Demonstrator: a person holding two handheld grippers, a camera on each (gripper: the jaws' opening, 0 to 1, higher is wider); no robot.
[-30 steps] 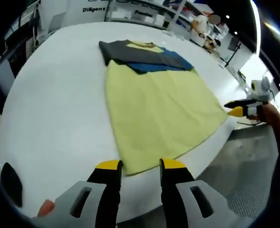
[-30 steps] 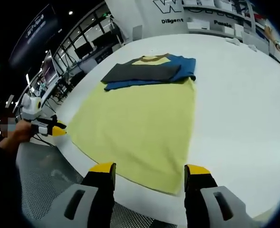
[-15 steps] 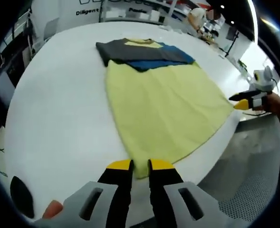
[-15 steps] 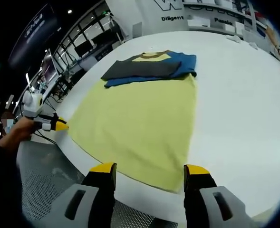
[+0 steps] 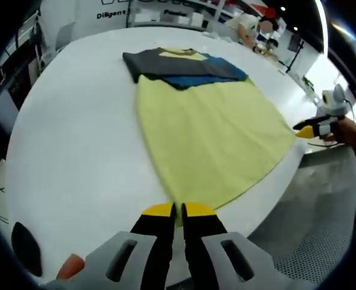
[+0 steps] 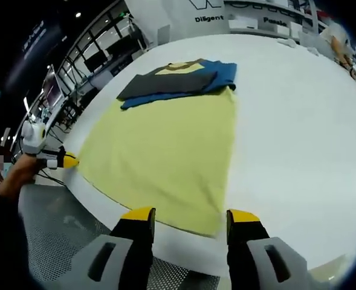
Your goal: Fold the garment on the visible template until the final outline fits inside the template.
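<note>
Garment (image 5: 211, 136): a yellow shirt, spread flat on the white table (image 5: 69, 139), with its grey and blue sleeves folded across the top by the collar.
Hem: it lies along the table edge nearest me.
My left gripper (image 5: 178, 211): my jaws are pinched together on the hem's left corner; a sliver of yellow cloth shows between the tips.
My right gripper (image 6: 187, 216): my jaws stand wide apart, their tips at the hem's right corner, gripping nothing.
Floor (image 6: 63, 241): grey mesh below the table edge.
</note>
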